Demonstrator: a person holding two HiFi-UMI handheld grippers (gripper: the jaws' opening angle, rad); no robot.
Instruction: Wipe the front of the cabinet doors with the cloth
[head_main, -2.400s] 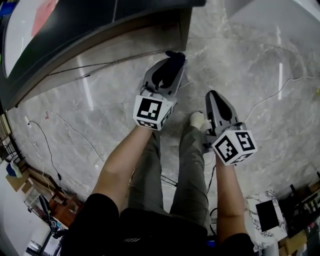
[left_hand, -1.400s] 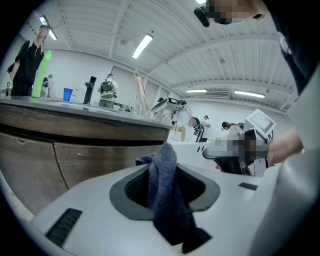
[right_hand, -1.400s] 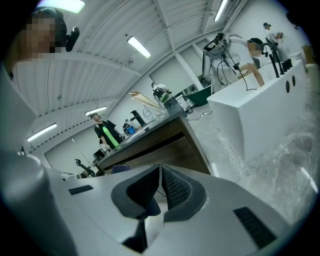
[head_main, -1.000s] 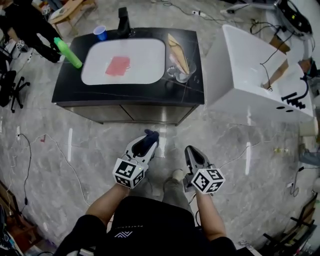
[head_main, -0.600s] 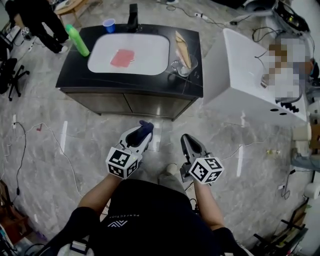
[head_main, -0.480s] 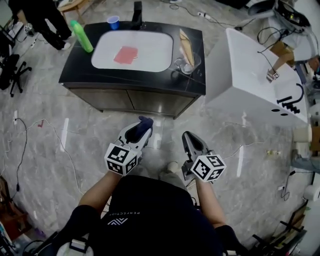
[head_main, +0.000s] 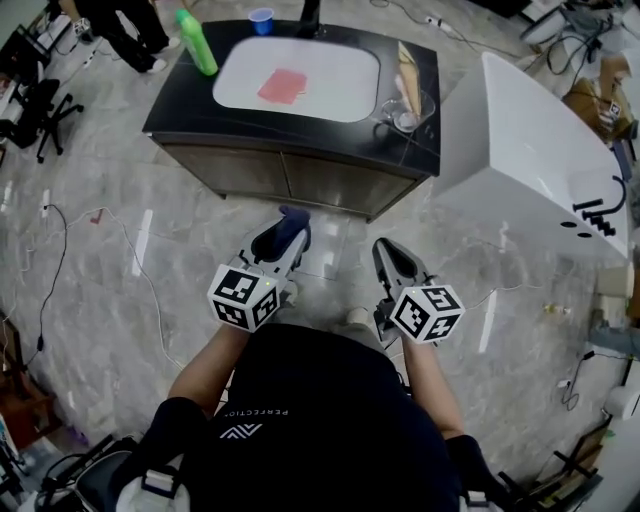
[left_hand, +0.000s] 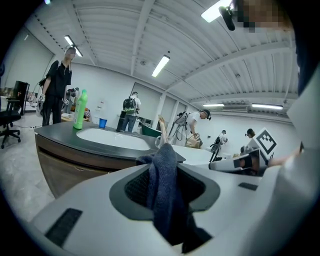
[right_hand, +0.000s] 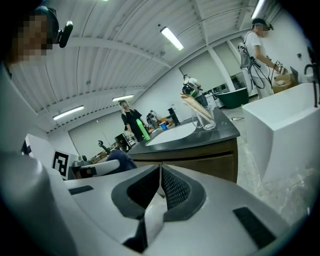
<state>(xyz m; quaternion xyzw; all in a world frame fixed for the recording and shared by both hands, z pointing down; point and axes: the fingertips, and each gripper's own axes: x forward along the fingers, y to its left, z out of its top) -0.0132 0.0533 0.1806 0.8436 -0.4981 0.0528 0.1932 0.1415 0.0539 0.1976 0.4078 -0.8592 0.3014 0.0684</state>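
The cabinet (head_main: 290, 182) stands ahead with two brown doors under a black top and a white sink (head_main: 300, 75). My left gripper (head_main: 292, 226) is shut on a dark blue cloth (head_main: 295, 216), which bunches up between the jaws in the left gripper view (left_hand: 165, 185). The doors (left_hand: 65, 170) lie a step beyond it, untouched. My right gripper (head_main: 386, 252) is held beside the left one, shut with nothing in it (right_hand: 160, 175). The right gripper view shows the doors (right_hand: 200, 162) and the cloth (right_hand: 117, 160) off to its left.
On the top stand a green bottle (head_main: 197, 42), a blue cup (head_main: 262, 20) and a glass of utensils (head_main: 408, 108); a pink rag (head_main: 282, 86) lies in the sink. A white block (head_main: 530, 150) sits to the right. Cables (head_main: 60, 250) cross the marble floor.
The head view has swung up from the floor and legs to take in the whole cabinet. Both grippers stay level before me, the left still holding the cloth.
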